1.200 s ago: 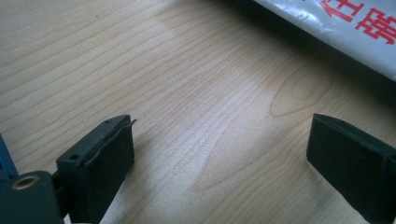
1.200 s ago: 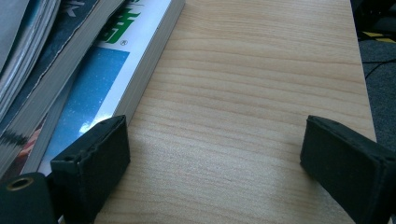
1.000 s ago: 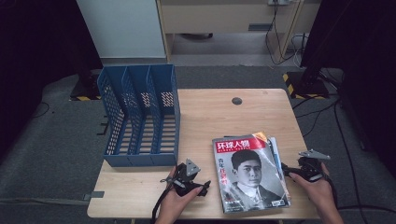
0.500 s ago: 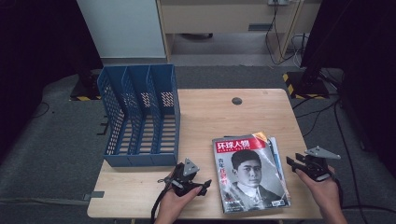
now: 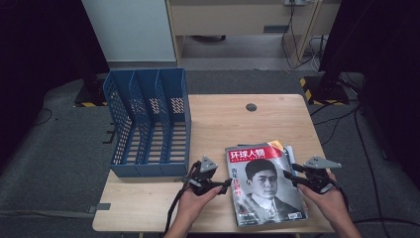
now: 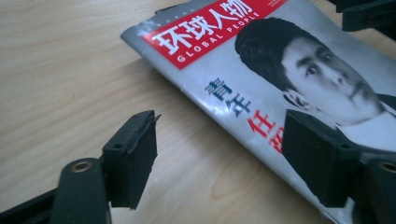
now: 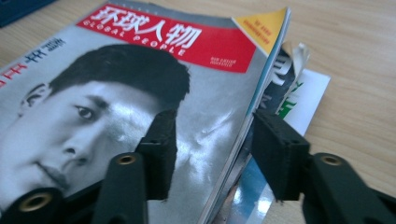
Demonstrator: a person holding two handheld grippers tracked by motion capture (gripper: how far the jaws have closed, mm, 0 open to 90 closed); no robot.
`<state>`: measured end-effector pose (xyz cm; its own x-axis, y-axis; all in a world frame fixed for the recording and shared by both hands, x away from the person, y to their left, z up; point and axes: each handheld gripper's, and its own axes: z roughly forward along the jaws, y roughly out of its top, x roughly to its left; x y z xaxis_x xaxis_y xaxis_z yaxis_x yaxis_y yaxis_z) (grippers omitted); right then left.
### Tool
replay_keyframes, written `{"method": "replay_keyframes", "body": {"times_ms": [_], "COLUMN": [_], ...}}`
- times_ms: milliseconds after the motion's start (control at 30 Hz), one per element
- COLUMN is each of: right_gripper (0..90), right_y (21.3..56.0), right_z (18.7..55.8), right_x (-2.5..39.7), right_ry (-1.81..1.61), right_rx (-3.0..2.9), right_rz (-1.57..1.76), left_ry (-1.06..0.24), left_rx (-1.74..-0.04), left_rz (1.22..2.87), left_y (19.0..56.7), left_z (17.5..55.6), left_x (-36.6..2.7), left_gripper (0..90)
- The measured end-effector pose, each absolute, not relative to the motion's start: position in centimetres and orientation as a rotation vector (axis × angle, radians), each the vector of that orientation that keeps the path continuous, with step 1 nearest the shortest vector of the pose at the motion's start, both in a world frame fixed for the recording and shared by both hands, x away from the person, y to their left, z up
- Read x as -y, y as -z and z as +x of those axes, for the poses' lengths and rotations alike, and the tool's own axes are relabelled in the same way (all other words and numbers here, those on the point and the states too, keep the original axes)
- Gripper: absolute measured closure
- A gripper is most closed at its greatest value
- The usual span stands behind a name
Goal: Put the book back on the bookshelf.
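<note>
Glossy grey with a red title band, the magazine (image 5: 265,186) lies flat on the near right part of the wooden table (image 5: 223,124) in the high view. Its long axis runs away from me, title at the far end, tilted slightly left. My left gripper (image 5: 218,186) sits at its spine side, my right gripper (image 5: 292,177) at its open edge; the blue file rack (image 5: 148,124) stands well to the left.

In the left gripper view, my jaws stand apart, one over bare wood, one over the cover (image 6: 289,70).

In the right gripper view, my jaws are spread astride the page edge (image 7: 243,126), nothing clamped. I judge I'm at the grasp; next I must close on that edge.
</note>
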<state>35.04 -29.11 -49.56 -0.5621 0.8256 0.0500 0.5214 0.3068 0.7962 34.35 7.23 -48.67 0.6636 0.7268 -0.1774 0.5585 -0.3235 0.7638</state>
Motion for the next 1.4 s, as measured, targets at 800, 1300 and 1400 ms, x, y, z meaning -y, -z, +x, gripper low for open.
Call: {"method": "replay_keyframes", "body": {"times_ms": [800,1300,1400], "right_gripper": [34.3,35.8,35.9], "right_y": [50.6,50.5,50.5], "right_z": [35.6,35.3,35.2], "right_x": [28.0,27.6,27.4], "right_ry": [-1.129,-1.116,-1.116], "right_rx": [-2.268,-2.292,-2.295], "right_rz": [1.197,1.178,1.180], "left_ry": [-0.123,0.003,-0.013], "left_rx": [-1.075,-1.054,-1.073], "left_rz": [1.965,1.974,1.972], "left_y": [52.0,52.0,51.4], "left_z": [35.2,36.3,36.2], "left_x": [-4.6,-3.9,-4.0], "left_gripper": [14.7,19.4,24.4]}}
